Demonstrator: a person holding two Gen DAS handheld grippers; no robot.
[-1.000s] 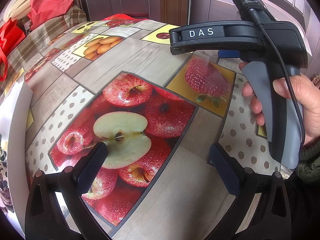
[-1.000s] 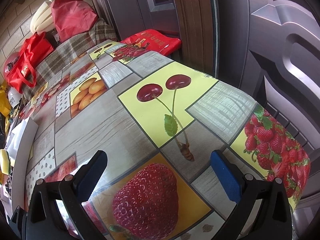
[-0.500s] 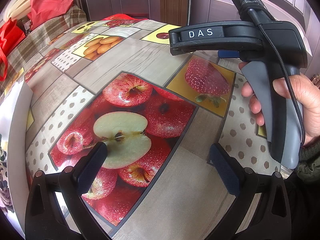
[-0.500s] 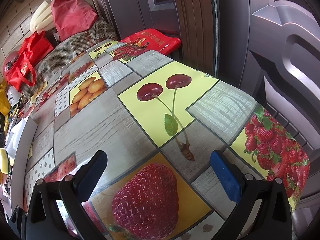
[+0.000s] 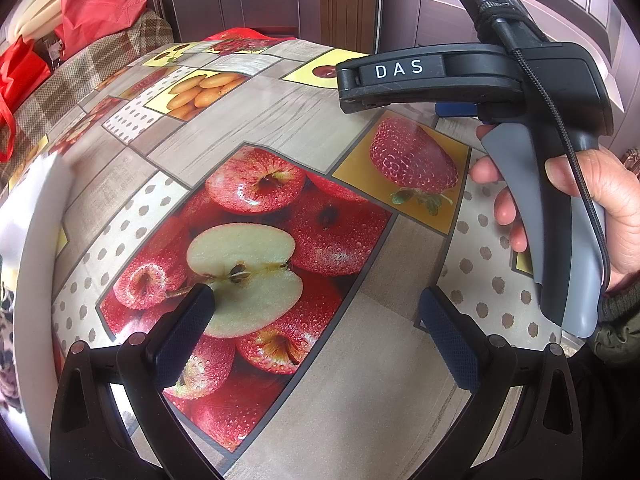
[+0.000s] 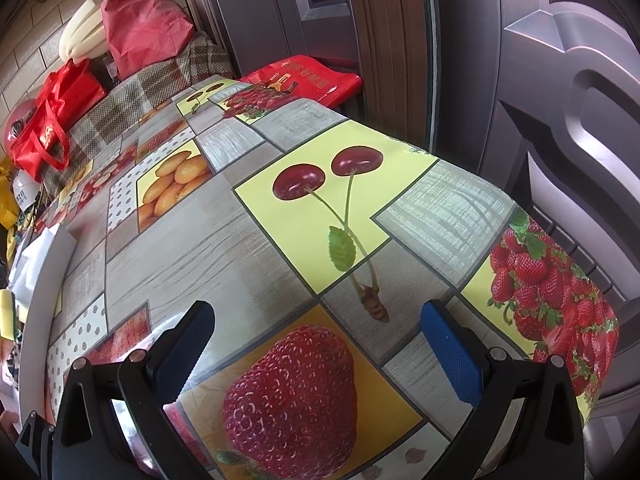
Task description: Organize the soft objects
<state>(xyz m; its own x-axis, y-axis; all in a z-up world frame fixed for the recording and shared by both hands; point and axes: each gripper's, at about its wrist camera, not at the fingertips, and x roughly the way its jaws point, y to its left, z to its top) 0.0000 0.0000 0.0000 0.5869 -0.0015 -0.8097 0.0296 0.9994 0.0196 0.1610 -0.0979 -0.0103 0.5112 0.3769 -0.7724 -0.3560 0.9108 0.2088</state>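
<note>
Under both tools spreads the glossy fruit-print tablecloth [image 5: 248, 120] — panels of apples, strawberries, cherries and oranges among grey wood-grain patches. Ahead and to the left of the right gripper [image 6: 316, 320], beyond the far end of the table, a brown checked cloth cover [image 6: 160, 84] carries a pile of soft things: a dull red fabric bag [image 6: 140, 32], folded cream foam sheets [image 6: 80, 32] just beside it, and a bright red tote bag with handles [image 6: 52, 128] lower down. A flat red printed bag [image 6: 308, 80] lies straight ahead past the table's end. A white foam board [image 6: 44, 280] stands along the table edge to the gripper's left.

The left gripper [image 5: 316, 312] hangs over the printed apples with its dark blue padded fingers [image 5: 184, 332] spread wide and nothing between them. To its right, a person's hand [image 5: 600, 208] grips the grey handle of the right tool, whose black body reads "DAS". The right gripper's jaws also stand wide apart and hold nothing — a printed strawberry lies below them, well short of the soft pile.
</note>
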